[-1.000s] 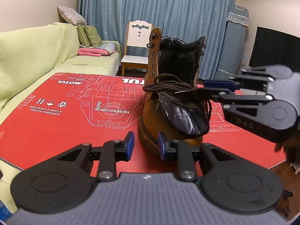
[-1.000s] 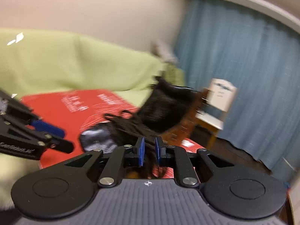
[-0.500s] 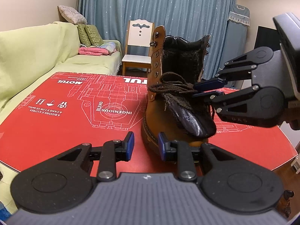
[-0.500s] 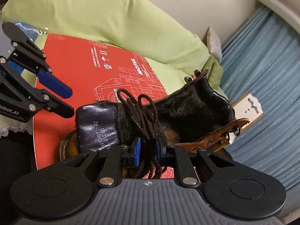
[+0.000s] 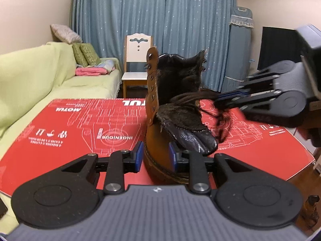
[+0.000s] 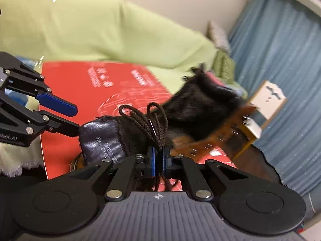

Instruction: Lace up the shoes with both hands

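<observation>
On the red printed tabletop [image 5: 60,132] the brown boot [image 5: 158,140] stands upright, tongue flopped forward, eyelets looking empty. Lacing barely started: brown lace [image 6: 148,120] is a loose bundle on the tongue. Right gripper [image 6: 158,161] jaws closing on that bundle, strands between them. Left gripper [image 5: 155,155] jaws open, straddling the toe, not gripping. Green sofa [image 5: 30,76], blue curtains behind.

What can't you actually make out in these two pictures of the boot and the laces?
- Lace ends: right wrist view, they vanish below the closing right gripper.
- Boot toe: left wrist view, behind the left gripper.
- Right gripper's pinch: left wrist view, motion-blurred.
- Eyelets: right wrist view, blurred.
</observation>
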The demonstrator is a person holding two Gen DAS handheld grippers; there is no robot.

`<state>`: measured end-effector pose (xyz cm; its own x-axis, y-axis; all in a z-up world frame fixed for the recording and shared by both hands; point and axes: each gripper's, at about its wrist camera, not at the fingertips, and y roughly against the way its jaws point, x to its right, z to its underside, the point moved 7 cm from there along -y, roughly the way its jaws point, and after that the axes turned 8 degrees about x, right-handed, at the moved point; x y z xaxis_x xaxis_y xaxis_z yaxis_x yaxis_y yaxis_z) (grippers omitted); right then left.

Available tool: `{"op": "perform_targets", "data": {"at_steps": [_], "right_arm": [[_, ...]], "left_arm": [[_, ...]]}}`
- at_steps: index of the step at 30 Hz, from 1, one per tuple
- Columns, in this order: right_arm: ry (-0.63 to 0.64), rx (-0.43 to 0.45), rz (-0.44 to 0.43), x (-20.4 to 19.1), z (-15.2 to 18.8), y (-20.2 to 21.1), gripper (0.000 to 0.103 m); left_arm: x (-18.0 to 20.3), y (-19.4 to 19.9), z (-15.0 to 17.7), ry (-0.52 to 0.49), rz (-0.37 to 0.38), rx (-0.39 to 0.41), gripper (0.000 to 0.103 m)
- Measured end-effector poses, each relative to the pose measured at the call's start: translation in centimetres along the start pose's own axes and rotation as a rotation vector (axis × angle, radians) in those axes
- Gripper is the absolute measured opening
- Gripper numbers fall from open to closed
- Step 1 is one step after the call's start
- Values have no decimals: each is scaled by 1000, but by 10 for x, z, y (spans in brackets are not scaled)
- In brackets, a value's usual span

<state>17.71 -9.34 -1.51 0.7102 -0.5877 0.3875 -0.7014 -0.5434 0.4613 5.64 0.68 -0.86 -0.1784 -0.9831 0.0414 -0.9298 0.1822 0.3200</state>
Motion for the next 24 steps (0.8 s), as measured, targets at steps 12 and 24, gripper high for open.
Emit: {"op": "perform_targets", "data": {"at_steps": [12,24], "right_arm": [[-285,-165,184,78,98,35,15],[-553,79,36,89,43,62,20]], "left_arm": [[-1,-9,5,-9,7,-36,22],[9,-20,-1,-12,63,-26,22]]}}
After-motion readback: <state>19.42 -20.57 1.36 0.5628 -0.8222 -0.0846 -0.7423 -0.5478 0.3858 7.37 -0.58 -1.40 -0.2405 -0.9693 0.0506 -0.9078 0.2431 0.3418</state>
